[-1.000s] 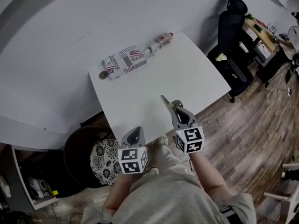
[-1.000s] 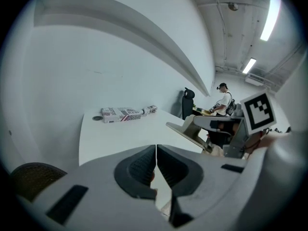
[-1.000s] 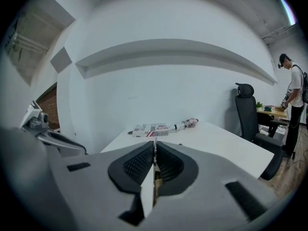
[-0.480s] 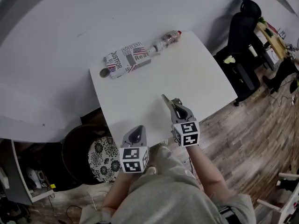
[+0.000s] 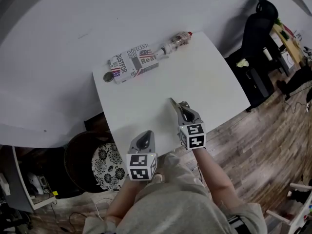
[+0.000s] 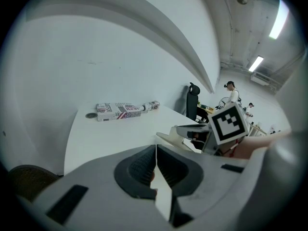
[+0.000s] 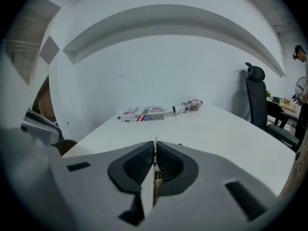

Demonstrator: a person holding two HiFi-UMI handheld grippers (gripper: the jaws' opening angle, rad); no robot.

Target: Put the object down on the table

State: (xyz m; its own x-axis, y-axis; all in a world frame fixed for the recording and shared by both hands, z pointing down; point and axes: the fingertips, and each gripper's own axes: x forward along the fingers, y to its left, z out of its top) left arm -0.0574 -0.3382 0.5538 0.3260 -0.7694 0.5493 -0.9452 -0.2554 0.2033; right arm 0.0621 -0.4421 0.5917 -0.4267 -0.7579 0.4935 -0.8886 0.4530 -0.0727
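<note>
**Both grippers shut and empty; likely objects lie at the table's far edge**

Head view: the left gripper hovers at the near edge of the table, jaws together, nothing in them. The right gripper is over the table's near middle, jaws pinched to a point, also empty. A printed box lies flat at the far edge by the wall. A bottle lies on its side, end-on to the box and touching or just beside it. A small dark disc sits near the box's other end. All three are well apart from both grippers. I can't tell which one is the task's object. Either way it looks set down.

Left gripper view: the left gripper has its pads closed flush with nothing between. The box and bottle are far ahead on the table.

Right gripper view: the right gripper is closed and empty. The box and bottle are straight ahead, far off.

Handling, as a guess: the box looks like light card, stiff but crushable, so pinch it across the narrow width at mid-length. The bottle looks like clear plastic, smooth and likely to roll, so grip it mid-body across its width.
</note>
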